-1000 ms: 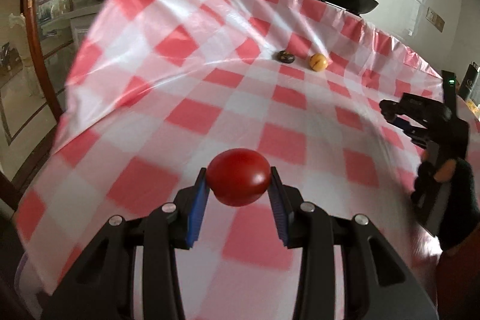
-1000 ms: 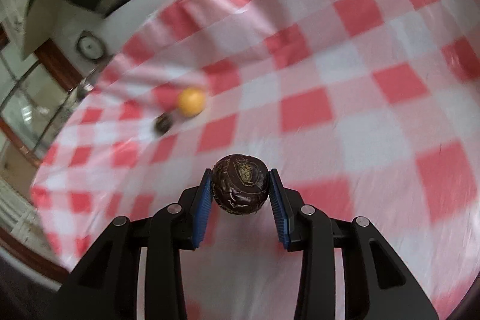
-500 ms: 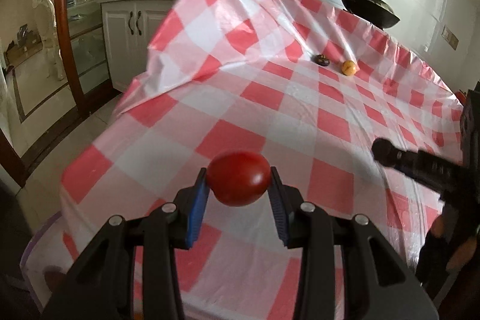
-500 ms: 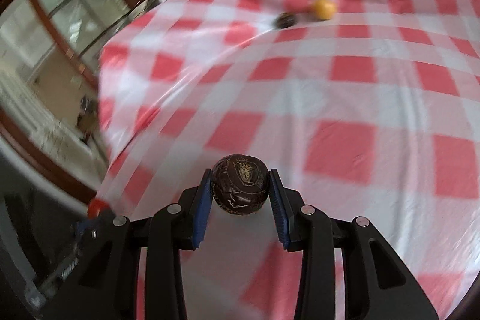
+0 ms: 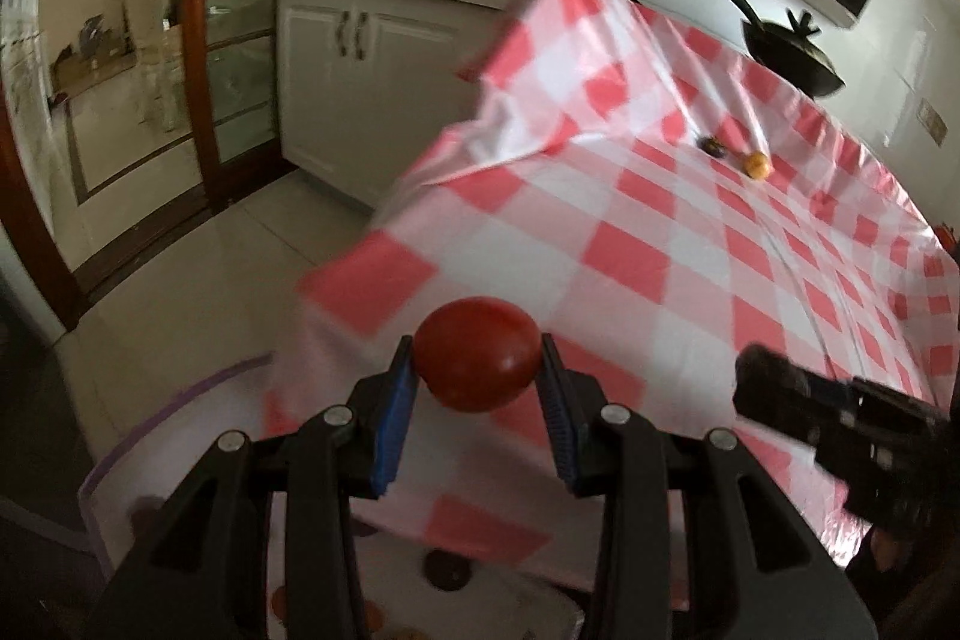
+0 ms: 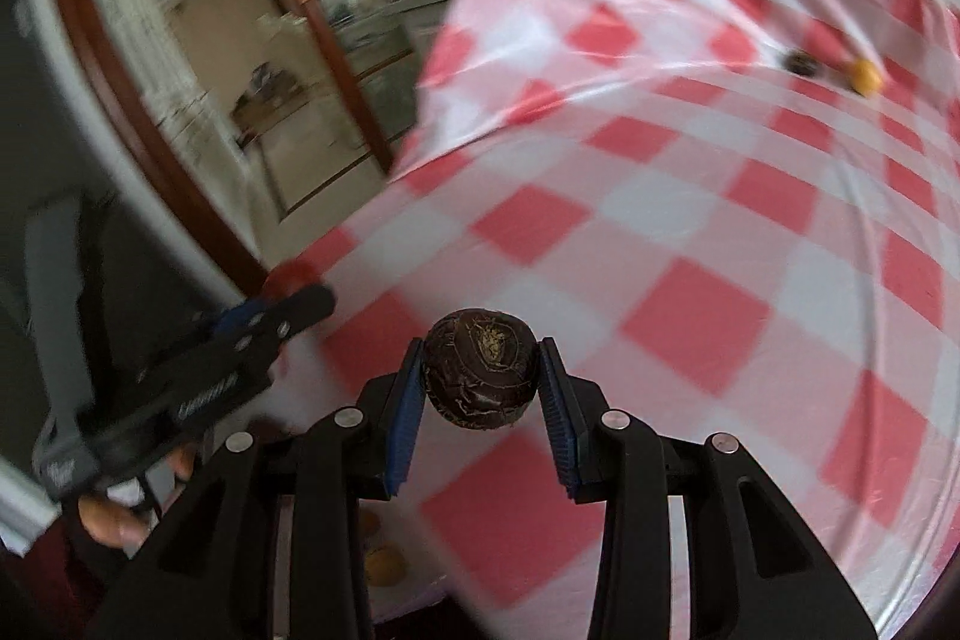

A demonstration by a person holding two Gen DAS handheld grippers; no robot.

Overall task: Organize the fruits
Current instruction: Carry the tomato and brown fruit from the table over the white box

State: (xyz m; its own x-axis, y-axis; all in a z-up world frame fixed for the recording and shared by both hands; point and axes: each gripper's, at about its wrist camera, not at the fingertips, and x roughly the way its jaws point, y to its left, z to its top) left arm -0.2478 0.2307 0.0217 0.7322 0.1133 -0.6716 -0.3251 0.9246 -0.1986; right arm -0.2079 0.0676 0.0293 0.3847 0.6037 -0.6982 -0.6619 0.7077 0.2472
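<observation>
My left gripper [image 5: 478, 370] is shut on a red tomato [image 5: 478, 353], held in the air over the near left corner of the red-and-white checked table [image 5: 690, 244]. In the right wrist view my right gripper [image 6: 480, 377] is shut on a dark brown wrinkled round fruit [image 6: 480, 376] above the table's near edge. Each gripper shows in the other's view: the right gripper [image 5: 828, 418] at lower right, the left gripper [image 6: 264, 316] at left with the tomato [image 6: 288, 277]. Far across the cloth lie an orange fruit [image 5: 756, 164] and a small dark fruit [image 5: 714, 146].
A clear bin with a purple rim [image 5: 180, 400] stands on the floor below the table corner, with fruit pieces [image 6: 384, 565] showing under the grippers. White cabinets [image 5: 354, 58], a glass door [image 5: 240, 58] and a black pan [image 5: 786, 46] lie beyond the table.
Both grippers have drawn back and to the left from the middle of the table to its near corner, still holding their fruits. The floor and bin have come into view.
</observation>
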